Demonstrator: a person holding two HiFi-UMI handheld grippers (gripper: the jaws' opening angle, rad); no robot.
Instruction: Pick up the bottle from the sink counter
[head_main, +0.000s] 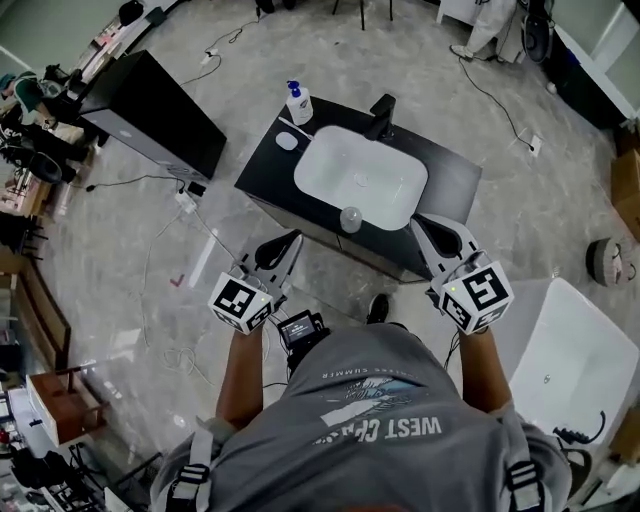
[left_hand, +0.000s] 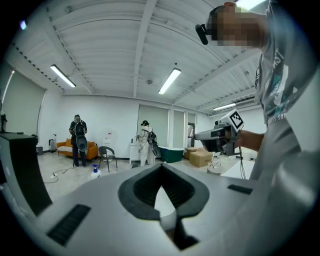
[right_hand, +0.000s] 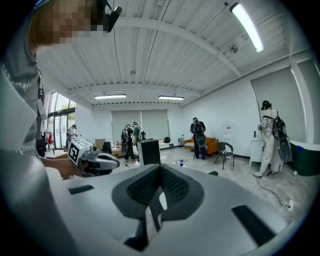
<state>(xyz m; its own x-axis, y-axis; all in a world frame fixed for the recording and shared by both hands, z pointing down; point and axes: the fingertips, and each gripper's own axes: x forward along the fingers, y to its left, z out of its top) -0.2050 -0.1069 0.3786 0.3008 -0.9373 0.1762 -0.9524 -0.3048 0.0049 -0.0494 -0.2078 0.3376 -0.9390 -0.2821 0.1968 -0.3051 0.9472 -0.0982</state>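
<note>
A white bottle (head_main: 298, 103) with a blue pump stands at the far left corner of the black sink counter (head_main: 455, 180), beside the white basin (head_main: 361, 176). It also shows small and far off in the left gripper view as the bottle (left_hand: 95, 172). My left gripper (head_main: 290, 240) hangs in front of the counter's near left edge, jaws shut and empty. My right gripper (head_main: 425, 225) hovers over the near right corner, also shut with nothing held. Both are well short of the bottle. In their own views the left gripper (left_hand: 160, 182) and right gripper (right_hand: 159, 192) hold nothing.
A black faucet (head_main: 381, 115) rises behind the basin. A small white dish (head_main: 287, 141) lies near the bottle, and a clear round object (head_main: 350, 218) sits on the front edge. A black cabinet (head_main: 150, 115) stands left, a white tub (head_main: 575, 350) right. Cables cross the floor.
</note>
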